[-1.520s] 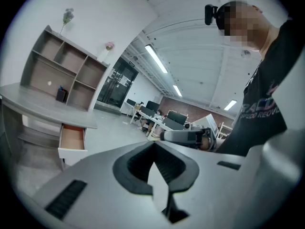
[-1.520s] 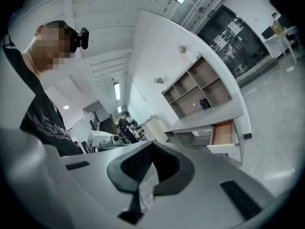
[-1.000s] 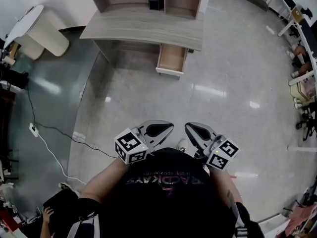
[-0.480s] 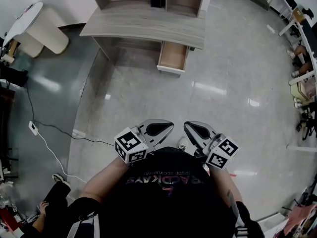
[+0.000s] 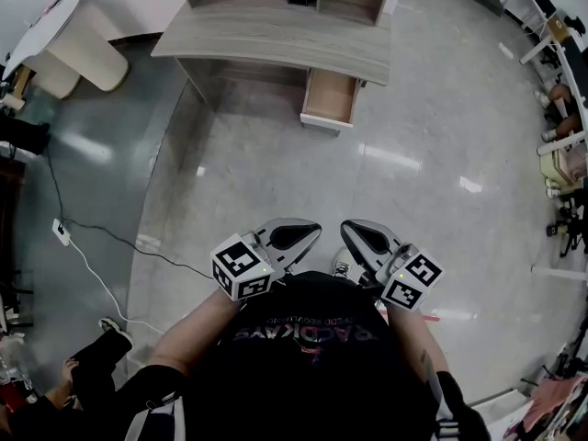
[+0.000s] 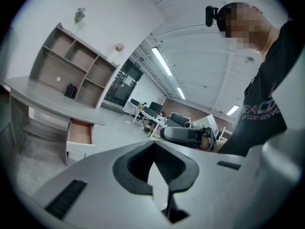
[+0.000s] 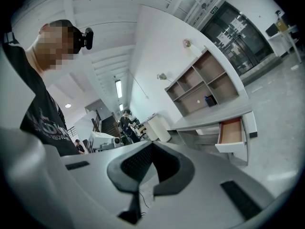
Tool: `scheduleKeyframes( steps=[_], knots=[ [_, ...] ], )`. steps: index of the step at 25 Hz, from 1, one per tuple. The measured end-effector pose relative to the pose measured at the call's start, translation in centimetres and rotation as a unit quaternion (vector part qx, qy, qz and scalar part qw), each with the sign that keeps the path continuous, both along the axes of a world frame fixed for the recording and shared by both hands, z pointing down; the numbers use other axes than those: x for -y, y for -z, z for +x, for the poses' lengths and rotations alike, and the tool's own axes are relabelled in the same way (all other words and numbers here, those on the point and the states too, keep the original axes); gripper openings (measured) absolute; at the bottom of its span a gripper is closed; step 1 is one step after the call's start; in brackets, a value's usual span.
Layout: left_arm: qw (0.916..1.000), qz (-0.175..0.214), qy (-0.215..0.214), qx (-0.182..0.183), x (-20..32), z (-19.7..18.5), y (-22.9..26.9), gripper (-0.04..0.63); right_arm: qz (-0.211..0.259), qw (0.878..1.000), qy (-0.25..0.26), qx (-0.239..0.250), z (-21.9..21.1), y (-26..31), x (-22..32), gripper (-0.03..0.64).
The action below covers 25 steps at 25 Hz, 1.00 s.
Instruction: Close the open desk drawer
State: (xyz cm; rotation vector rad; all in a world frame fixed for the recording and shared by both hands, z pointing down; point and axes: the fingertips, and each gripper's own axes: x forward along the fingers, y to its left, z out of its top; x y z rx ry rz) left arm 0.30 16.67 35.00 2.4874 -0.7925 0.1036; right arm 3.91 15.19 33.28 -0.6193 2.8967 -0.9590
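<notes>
My left gripper [image 5: 292,238] and right gripper [image 5: 366,240] are both closed and empty, well short of the desk [image 5: 276,42]; its drawer [image 5: 331,99] stands open.

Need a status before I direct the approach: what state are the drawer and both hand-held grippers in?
Desk drawer: open, pulled out from under the desk, nothing visible inside.
Left hand-held gripper: shut, empty, well short of the drawer.
Right hand-held gripper: shut, empty, well short of the drawer.
</notes>
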Motion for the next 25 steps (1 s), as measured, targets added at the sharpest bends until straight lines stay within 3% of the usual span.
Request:
scheduleKeyframes(
  steps=[16, 25],
  knots=[
    [0.9999, -0.009, -0.001, -0.009, -0.3, -6.6, -0.5, 0.011, -0.003, 0.999, -0.042, 0.01, -5.1, -0.3, -0.3, 0.017],
    [0.9997, -0.01, 0.021, -0.006, 1.4, -7.7, -0.5, 0.011, -0.004, 0.999, -0.05, -0.004, -4.4, -0.4, 1.2, 0.017]
  ],
)
